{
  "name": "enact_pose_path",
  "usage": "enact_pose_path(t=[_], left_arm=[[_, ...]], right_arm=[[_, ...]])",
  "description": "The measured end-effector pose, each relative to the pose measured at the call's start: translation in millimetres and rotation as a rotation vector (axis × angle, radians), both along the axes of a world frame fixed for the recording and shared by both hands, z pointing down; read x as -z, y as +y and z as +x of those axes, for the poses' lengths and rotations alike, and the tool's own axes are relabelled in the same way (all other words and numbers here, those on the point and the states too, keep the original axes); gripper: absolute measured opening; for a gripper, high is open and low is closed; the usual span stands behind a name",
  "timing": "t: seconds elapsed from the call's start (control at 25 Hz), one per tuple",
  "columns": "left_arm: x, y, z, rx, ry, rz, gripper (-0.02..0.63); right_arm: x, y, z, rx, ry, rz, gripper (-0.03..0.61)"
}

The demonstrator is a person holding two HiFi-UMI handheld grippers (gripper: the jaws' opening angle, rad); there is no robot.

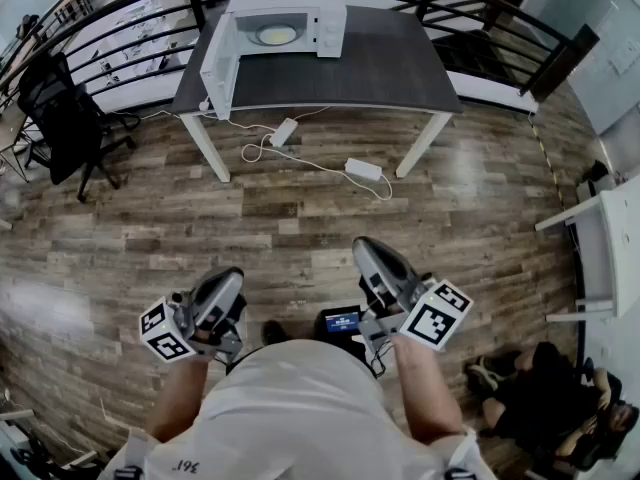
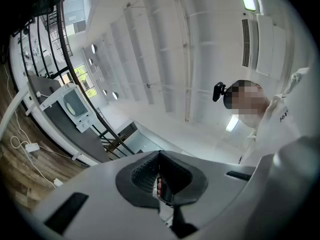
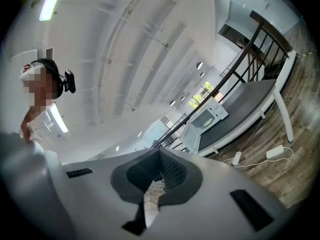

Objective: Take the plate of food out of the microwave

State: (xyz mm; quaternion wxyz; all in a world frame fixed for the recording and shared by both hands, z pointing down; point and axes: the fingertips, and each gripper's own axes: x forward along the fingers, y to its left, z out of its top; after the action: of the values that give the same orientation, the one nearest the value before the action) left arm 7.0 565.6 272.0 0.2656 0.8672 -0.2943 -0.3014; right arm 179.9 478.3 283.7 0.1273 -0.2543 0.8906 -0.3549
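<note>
Plate (image 1: 277,35) of food sits inside the microwave (image 1: 318,13), on the left part of the table (image 1: 390,68). The door (image 1: 220,66) hangs open to the left, so the opening faces the person and the way in is straight ahead. Both grippers are well apart from it, low by the body. The left gripper (image 1: 224,283) and right gripper (image 1: 370,253) each have jaws pressed together with nothing between them. The plate lies ahead between their lines, slightly nearer the left one. Closing that gap likely comes first.
</note>
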Motion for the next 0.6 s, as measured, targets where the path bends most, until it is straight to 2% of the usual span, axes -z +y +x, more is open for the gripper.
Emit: enact_pose_path(t=[0.16,0.6], left_arm=[[-1.7,-4.0,-3.9,0.016,-0.009,0.008,0.005],[-1.6,-2.3,-12.2,0.032,-0.004,0.0,0.005]], right_arm=[[0.1,-6.8,-2.2,0.003,0.009,0.025,-0.012],[-1.0,-7.5,-8.1,0.001,0.017,0.018,-0.012]])
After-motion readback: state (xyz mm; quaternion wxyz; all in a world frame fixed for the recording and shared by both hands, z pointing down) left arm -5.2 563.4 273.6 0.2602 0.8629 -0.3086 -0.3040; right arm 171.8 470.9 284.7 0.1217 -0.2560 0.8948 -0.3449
